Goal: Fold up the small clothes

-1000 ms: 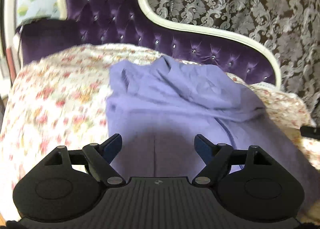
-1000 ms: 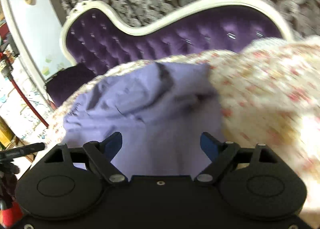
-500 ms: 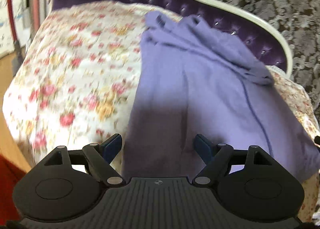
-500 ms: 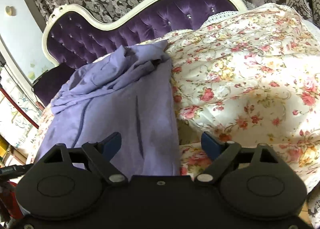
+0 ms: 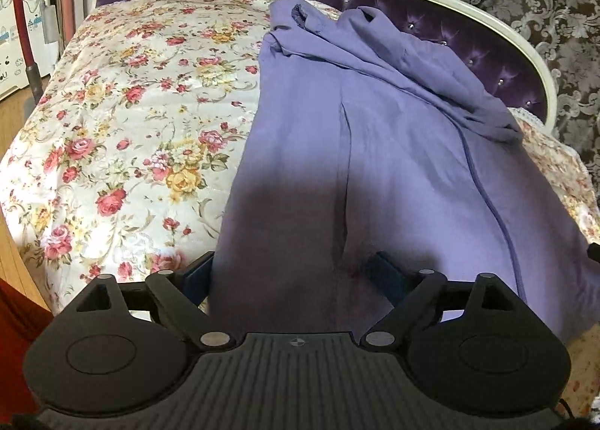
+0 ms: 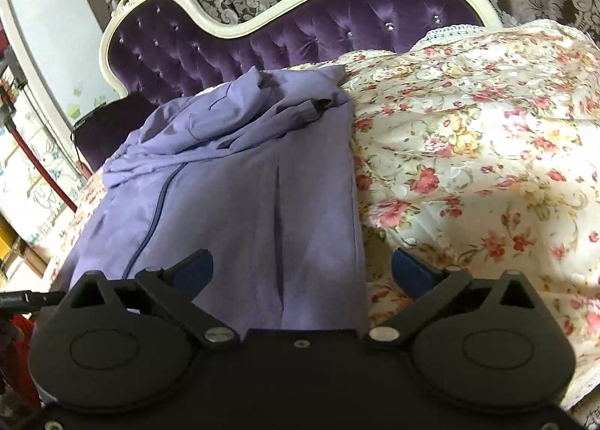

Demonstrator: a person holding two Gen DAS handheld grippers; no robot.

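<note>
- Left wrist view: the left gripper (image 5: 296, 274) is seen with its jaws spread wide, having just been opening further; nothing is clamped.
- The near hem of the purple garment (image 5: 375, 152) is seen lying between and ahead of the blue fingertips (image 5: 386, 272), with its left edge just inside the left pad.
- The garment is laid out on the floral bedspread (image 5: 123, 122), bunched at its far end by the tufted purple headboard (image 5: 468, 39).
- Right wrist view: the right gripper (image 6: 302, 268) is likewise held wide apart, its jaws just opened further, gripping nothing.
- The garment's right edge is seen running between the fingers; the bedspread lies under the right fingertip (image 6: 408, 268).
</note>
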